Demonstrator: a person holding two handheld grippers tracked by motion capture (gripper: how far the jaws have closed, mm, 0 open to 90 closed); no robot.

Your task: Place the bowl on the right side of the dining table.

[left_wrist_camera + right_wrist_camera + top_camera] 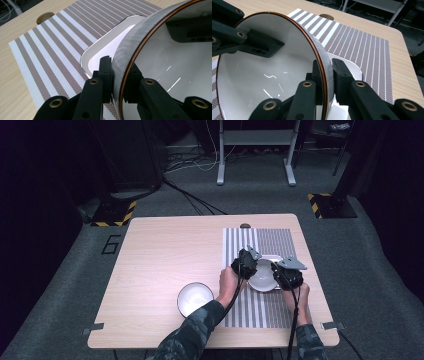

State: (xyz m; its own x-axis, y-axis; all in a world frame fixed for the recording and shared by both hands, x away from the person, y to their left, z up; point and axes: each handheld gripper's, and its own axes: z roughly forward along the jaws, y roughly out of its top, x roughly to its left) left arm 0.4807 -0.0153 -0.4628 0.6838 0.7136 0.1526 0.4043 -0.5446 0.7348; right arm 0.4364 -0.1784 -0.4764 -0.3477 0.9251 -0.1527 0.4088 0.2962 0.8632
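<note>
- Presently, a white bowl (262, 279) with a brown rim line is held between both grippers over the striped placemat (240, 310) on the right part of the wooden table (160, 260).
- The left gripper (248, 261) is seen clamped on the bowl's left wall; in the left gripper view its jaws are nearly closed, one pad inside and one outside the rim of the bowl (160, 62).
- The right gripper (286, 270) is likewise pinched on the opposite wall; in the right gripper view the rim of the bowl (274, 75) is gripped between the two black pads with hardly any gap left.
- The bowl is tilted in both gripper views, so it is judged to be carried rather than resting flat.
- A white rectangular tray (105, 50) is seen lying on the placemat just beyond and partly under the bowl; whether the bowl touches it cannot be told.
- A second white bowl (195, 298) stands alone on the bare wood, left of the placemat, untouched.
- The pickup is judged done, and the setting down onto the tray appears to be the step in hand.
- What is left, as far as can be judged: the bowl to be levelled and seated, both grips to be released, and possibly the second bowl to be fetched.
</note>
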